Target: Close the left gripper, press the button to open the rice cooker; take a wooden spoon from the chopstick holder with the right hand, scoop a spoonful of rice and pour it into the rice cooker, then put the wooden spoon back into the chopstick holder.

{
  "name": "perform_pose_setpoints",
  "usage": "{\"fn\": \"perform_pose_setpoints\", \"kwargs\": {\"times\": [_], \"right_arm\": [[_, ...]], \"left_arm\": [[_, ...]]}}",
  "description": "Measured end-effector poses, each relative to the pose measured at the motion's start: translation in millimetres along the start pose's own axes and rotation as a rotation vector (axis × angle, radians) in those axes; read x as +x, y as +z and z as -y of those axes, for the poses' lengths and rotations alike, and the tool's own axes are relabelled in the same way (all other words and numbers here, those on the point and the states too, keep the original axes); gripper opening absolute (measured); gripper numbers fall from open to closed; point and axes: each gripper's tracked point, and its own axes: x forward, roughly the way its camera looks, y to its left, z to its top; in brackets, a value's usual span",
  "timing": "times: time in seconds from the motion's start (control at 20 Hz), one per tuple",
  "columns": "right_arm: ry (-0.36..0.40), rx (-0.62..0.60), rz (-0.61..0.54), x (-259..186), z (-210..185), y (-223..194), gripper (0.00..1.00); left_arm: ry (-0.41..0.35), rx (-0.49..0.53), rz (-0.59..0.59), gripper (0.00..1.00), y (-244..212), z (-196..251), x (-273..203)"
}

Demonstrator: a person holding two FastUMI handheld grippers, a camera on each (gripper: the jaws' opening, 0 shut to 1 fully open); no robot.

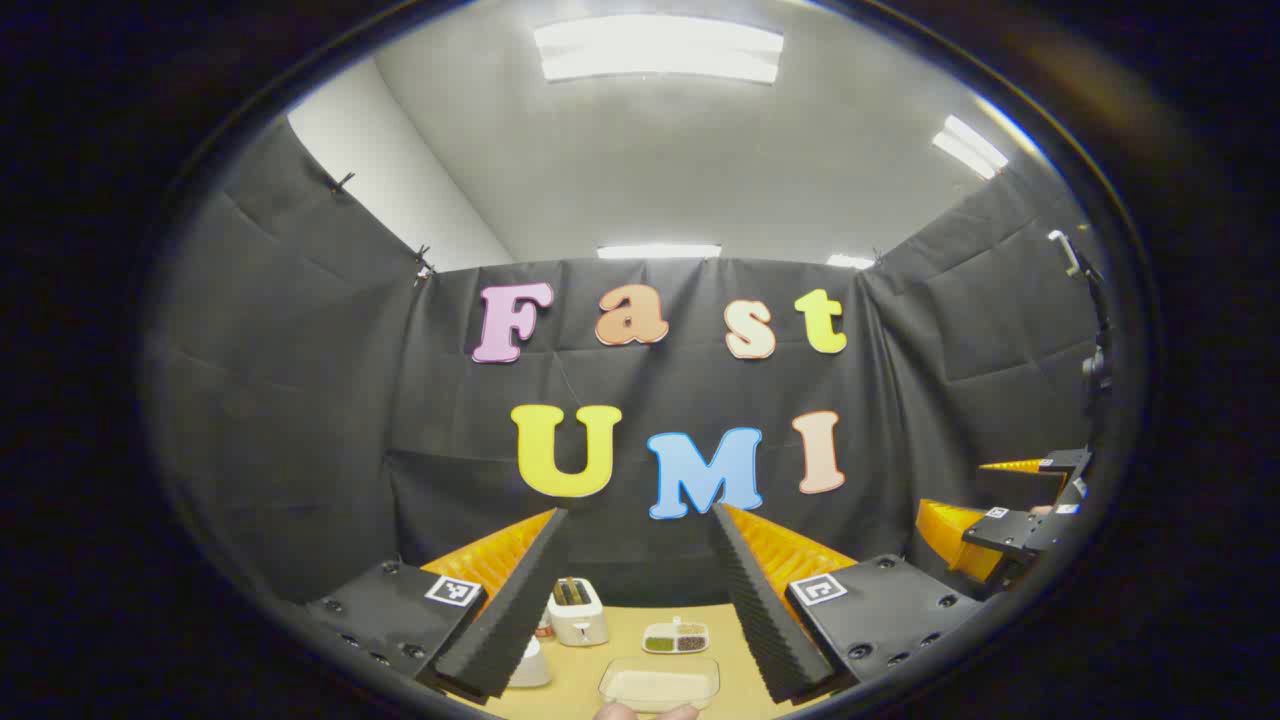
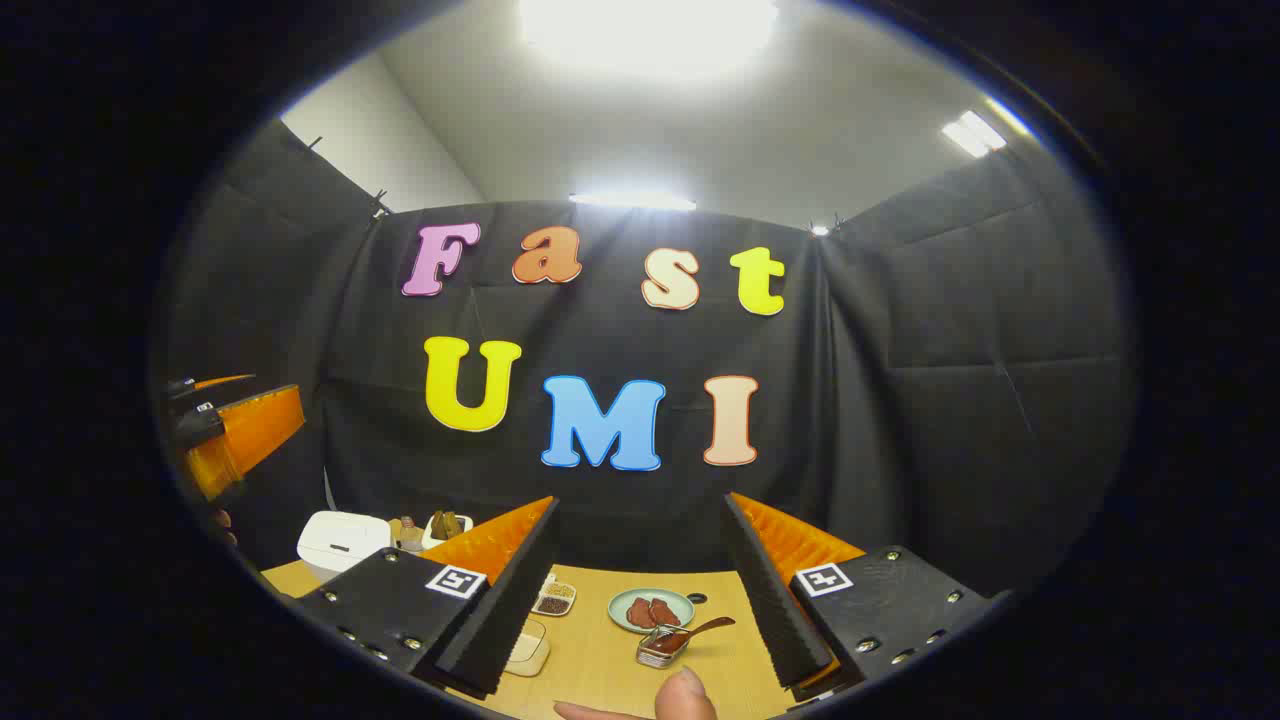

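My left gripper [image 1: 640, 510] is held above the wooden table [image 1: 735, 650], open, with nothing between its fingers. Low between them are a clear tub of rice [image 1: 659, 683] and the white rice cooker [image 1: 530, 665], half hidden by one finger. My right gripper [image 2: 641, 500] is open and empty too. In the right gripper view the rice cooker [image 2: 342, 540] sits at the far left with its lid down, and the chopstick holder [image 2: 408, 533] stands right beside it. The rice tub [image 2: 527, 648] lies close below. The right gripper [image 1: 1010, 530] and the left gripper [image 2: 235, 430] each appear at the other view's edge.
A white toaster [image 1: 577, 610] and a divided dish of beans [image 1: 676, 637] stand behind the tub. A plate with meat pieces [image 2: 651, 610] and a small tin with a brown spoon [image 2: 700, 629] lie ahead of the right gripper. A thumb [image 2: 685, 695] pokes in at the bottom.
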Motion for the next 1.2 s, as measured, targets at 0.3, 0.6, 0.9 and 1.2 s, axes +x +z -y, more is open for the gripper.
{"fn": "perform_pose_setpoints", "kwargs": {"times": [0.3, 0.6, 0.9, 1.2], "right_arm": [[0.040, 0.022, 0.036, 7.2, 1.0, 11.3, 0.97], [0.091, 0.043, -0.013, 13.3, -4.2, 0.2, 0.97], [0.096, 0.043, -0.029, 14.7, 9.0, -9.7, 0.97], [0.138, -0.002, 0.000, 13.3, 7.0, -5.9, 0.97]], "left_arm": [[0.039, 0.003, 0.000, 0.93, 4.4, -3.3, 7.6], [0.072, 0.022, -0.016, 0.93, 2.0, -2.7, 8.1], [0.076, 0.038, -0.044, 0.93, -4.9, 12.7, 9.4], [0.127, 0.035, -0.094, 0.93, -20.3, 14.5, 2.1]]}}
